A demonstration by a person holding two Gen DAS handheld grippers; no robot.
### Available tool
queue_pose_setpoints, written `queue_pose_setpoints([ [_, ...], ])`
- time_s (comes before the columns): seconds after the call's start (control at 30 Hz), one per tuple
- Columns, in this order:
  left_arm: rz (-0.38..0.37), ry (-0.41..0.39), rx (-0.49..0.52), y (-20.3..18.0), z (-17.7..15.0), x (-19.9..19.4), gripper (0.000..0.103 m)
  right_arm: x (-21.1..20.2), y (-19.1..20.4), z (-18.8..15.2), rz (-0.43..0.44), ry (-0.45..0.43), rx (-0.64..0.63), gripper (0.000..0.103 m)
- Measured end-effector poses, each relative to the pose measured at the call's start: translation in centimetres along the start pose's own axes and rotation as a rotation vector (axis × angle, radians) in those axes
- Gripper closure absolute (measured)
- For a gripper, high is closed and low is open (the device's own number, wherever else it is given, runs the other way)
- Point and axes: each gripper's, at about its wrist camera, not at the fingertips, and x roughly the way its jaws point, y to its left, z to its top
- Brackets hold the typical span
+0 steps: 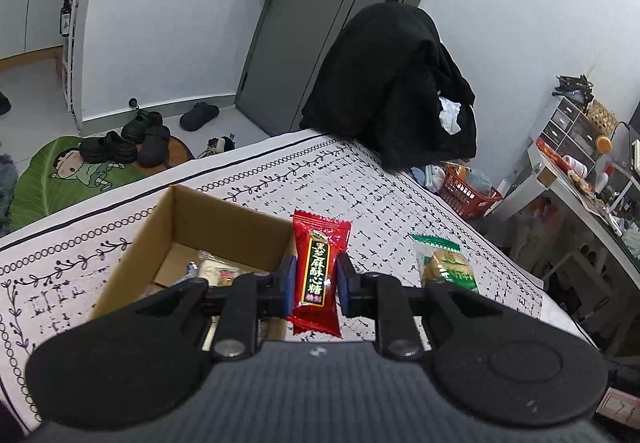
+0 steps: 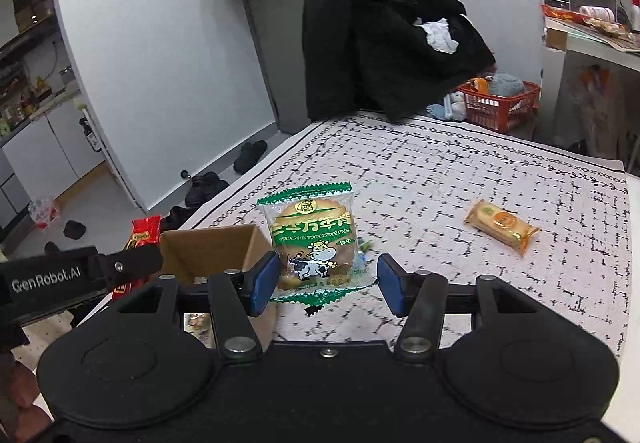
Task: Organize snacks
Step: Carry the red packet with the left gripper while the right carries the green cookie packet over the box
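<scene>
Box (image 1: 224, 231) contents mostly hidden, perhaps snacks.

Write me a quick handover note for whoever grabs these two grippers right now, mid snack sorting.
Left gripper: jaws shut on the red candy packet, held upright beside the cardboard box, not yet over it.
Right gripper: jaws open around the green biscuit packet, not clamped; whether the left pad touches it is unclear.
Done: a few wrapped snacks already lie in the box.
Left: drop the red candy packet in, close on the green biscuit packet and box it, then fetch the orange packet lying alone on the tablecloth to the right.
</scene>
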Motion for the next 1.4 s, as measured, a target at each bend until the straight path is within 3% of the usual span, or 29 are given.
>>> queue_pose_setpoints([
  [0.27, -0.002, -0.021, -0.031, 2.6, 1.0, -1.5, 0.083, 0.0, 3.2, -0.4, 0.008, 0.002, -0.038, 0.050],
  [0.63, 0.008, -0.001, -0.155, 6.9, 1.2, -0.7, 0.083, 2.0, 5.8, -0.8, 0.042, 0.026, -0.040, 0.050],
  [1.4, 0.082, 0.063, -0.324, 10.5, 1.0, 6.8, 0.083, 9.7, 7.0, -0.3, 0.121, 0.138, -0.043, 0.050],
])
